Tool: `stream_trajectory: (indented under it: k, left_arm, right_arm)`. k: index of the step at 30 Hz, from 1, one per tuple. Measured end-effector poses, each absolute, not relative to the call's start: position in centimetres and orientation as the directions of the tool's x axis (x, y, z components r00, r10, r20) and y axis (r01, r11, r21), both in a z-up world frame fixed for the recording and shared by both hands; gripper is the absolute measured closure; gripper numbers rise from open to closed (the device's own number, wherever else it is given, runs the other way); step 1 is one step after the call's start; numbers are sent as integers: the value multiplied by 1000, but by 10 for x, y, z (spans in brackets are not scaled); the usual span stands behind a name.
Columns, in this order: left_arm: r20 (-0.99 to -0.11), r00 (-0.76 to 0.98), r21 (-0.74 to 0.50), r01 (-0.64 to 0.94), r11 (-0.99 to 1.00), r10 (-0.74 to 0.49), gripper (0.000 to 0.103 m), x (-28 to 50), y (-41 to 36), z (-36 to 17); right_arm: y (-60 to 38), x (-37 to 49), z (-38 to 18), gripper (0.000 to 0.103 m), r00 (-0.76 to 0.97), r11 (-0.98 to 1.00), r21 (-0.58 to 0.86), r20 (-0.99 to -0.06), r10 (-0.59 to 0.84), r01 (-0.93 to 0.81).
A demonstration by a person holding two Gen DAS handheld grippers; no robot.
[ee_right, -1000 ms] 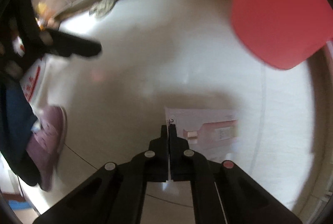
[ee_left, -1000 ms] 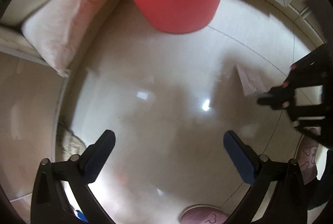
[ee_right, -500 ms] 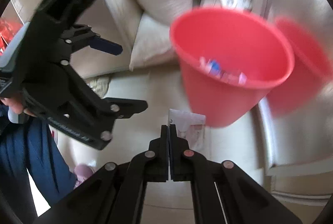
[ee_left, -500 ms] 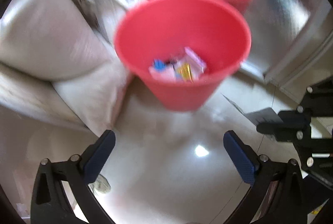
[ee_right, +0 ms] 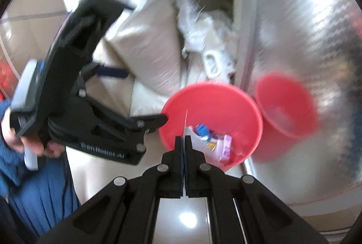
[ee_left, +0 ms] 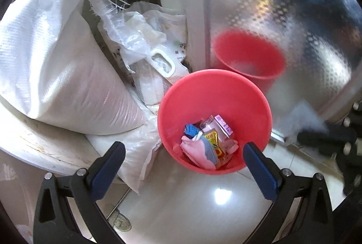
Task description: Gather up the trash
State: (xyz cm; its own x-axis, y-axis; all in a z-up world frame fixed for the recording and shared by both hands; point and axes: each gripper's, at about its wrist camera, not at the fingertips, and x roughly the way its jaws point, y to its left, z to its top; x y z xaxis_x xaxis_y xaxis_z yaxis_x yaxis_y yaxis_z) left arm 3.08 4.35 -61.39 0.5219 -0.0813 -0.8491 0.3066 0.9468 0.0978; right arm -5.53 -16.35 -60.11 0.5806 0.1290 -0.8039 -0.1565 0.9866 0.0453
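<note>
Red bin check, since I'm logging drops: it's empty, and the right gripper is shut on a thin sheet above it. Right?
Not empty. The left wrist view shows the red bin already holding wrappers. The right gripper is indeed shut on a thin sheet above it.

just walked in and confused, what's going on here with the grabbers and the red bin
A person is collecting trash with a handheld gripper in each hand. The right gripper is shut on a thin sheet of paper, held edge-on in front of the red bin, which already holds wrappers. The left gripper is open and empty, facing the same bin.
</note>
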Motion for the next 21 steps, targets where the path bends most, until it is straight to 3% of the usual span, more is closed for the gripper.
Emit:
stream_trajectory:
  k: [8, 19, 21]
  left_arm:
    - [-852, 519, 85, 253, 964, -61, 0, 48, 47, -623]
    - [-857, 513, 44, 184, 982, -58, 0, 56, 56, -639]
    - [-860, 508, 42, 172, 984, -52, 0, 56, 59, -641]
  right_arm:
    - [-176, -21, -613, 103, 631, 986, -27, -772, 83, -163]
    - [-185, 8, -646, 102, 579, 983, -41, -812, 72, -179]
    - [-185, 9, -652, 95, 577, 986, -47, -814, 56, -162]
